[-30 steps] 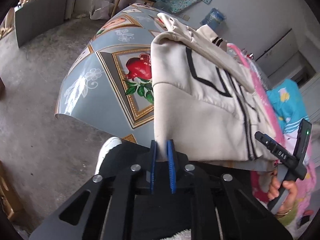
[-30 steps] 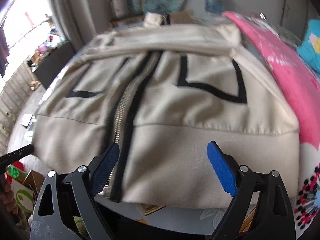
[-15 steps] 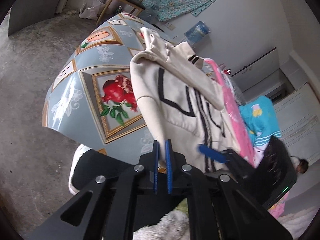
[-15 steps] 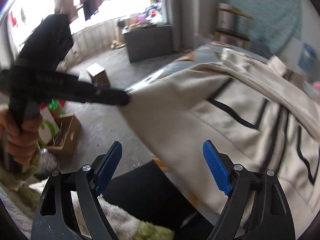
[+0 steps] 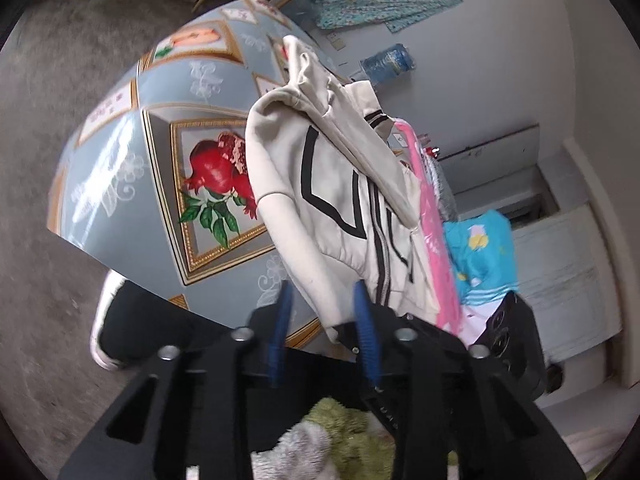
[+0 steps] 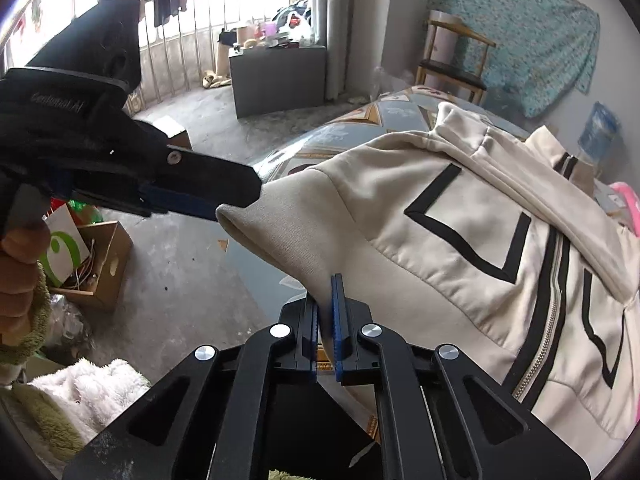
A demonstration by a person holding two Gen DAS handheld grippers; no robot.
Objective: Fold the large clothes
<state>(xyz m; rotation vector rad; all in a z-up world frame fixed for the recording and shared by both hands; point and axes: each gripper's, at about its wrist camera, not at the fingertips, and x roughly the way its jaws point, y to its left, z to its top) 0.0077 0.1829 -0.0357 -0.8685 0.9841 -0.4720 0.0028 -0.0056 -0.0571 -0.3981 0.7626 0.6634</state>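
Newly pinched ribbed cream jacket (image 6: 460, 248) hem

Cream jacket (image 5: 332, 200), hem hanging between the opening left tongs (image 5: 322, 308); fruit-print counter (image 5: 168, 152) beyond, to their left.

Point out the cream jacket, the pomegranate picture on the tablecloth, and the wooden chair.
cream jacket (image 6: 460, 240), right wrist view, chest panel.
pomegranate picture (image 5: 216, 168), left wrist view, red fruit.
wooden chair (image 6: 452, 70), right wrist view, dark seat.
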